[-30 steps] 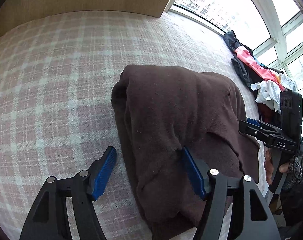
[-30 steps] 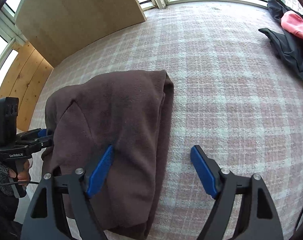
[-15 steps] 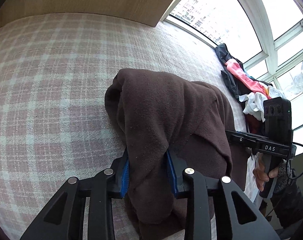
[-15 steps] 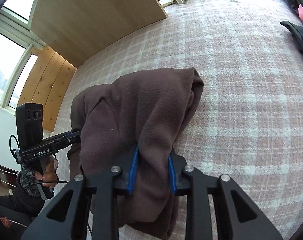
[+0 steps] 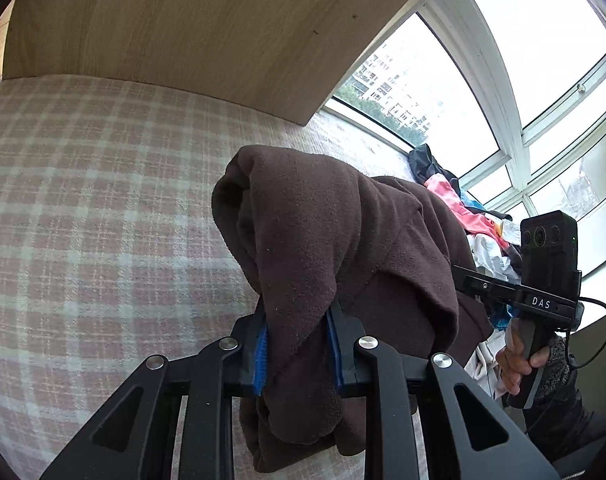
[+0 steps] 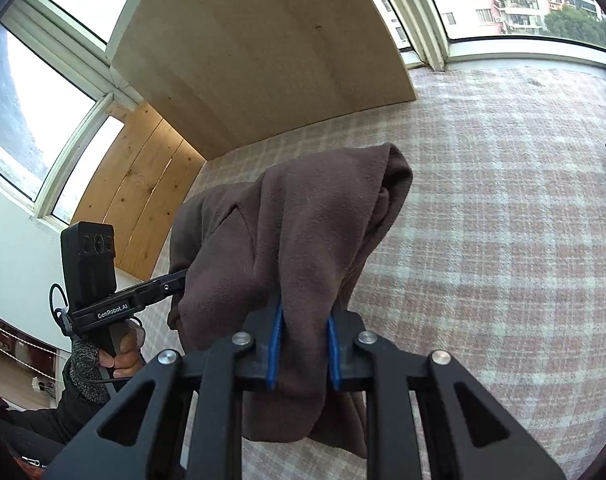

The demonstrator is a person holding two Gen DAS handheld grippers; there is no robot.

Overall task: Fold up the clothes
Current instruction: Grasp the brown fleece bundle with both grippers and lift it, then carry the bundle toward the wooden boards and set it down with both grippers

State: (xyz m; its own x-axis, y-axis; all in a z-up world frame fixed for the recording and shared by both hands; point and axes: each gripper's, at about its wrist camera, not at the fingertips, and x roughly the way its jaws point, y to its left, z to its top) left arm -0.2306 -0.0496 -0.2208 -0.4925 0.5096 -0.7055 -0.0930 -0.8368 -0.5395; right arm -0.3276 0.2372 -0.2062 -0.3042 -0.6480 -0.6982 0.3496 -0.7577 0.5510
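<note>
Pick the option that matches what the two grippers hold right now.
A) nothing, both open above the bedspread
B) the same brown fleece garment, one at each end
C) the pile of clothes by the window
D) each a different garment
B: the left gripper and the right gripper each have a bunched edge of the same brown fleece garment between their closing blue pads, lifting it off the plaid bedspread.
</note>
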